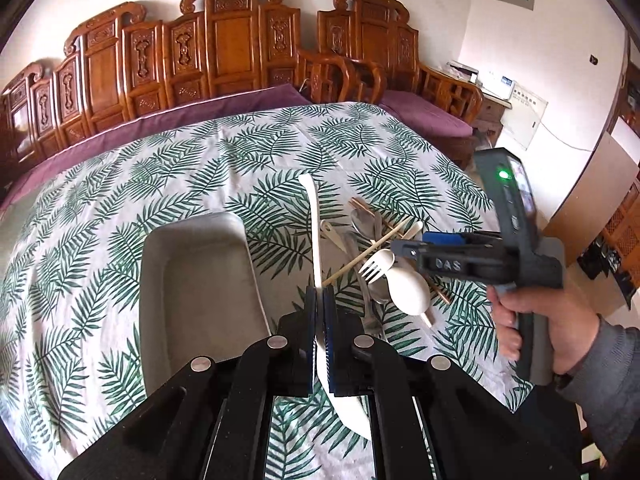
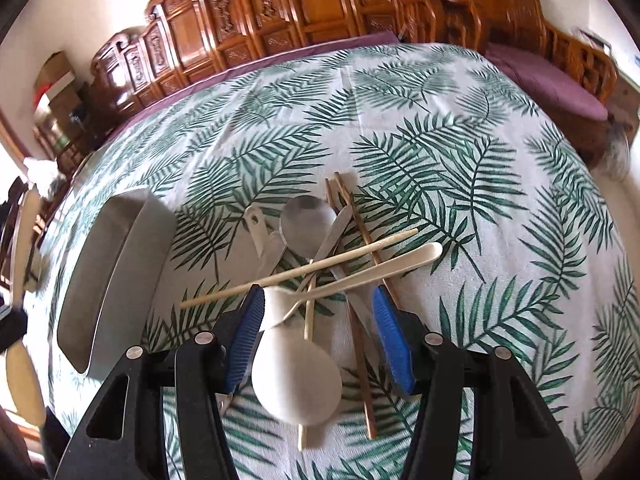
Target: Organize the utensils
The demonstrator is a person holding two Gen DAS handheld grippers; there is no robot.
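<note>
Left of centre in the left wrist view sits the grey tray (image 1: 200, 300), nothing visible in it, on the leaf-print cloth (image 1: 120, 200). Your left gripper (image 1: 320, 300) is pinched tight on a long white spoon (image 1: 314, 232), handle pointing up-frame, bowl tucked under the fingers at bottom centre. Risk: the pads hold only a thin stretch of handle, so the spoon could swivel or slip if you swing toward the tray fast; a tilted release could also catch the tray rim. Right of that lies the pile (image 1: 376, 256): white fork (image 1: 378, 266), white spoons, metal pieces, chopsticks, all crossed. In the right wrist view your right gripper (image 2: 318, 336) is spread wide, blue pads either side of the big white spoon (image 2: 296, 376) and the sticks over it. Closing here may grab several pieces at once, or tip the bamboo stick (image 2: 300, 270) resting on top and scatter the heap. Hard to tell: whether the right pads touch anything yet; how many metal pieces sit under the stack; the held spoon's bowl is mostly covered by the left gripper body; in the right wrist view the tray (image 2: 116, 280) shows only partly, and the far left edge is dark and blurred.
</note>
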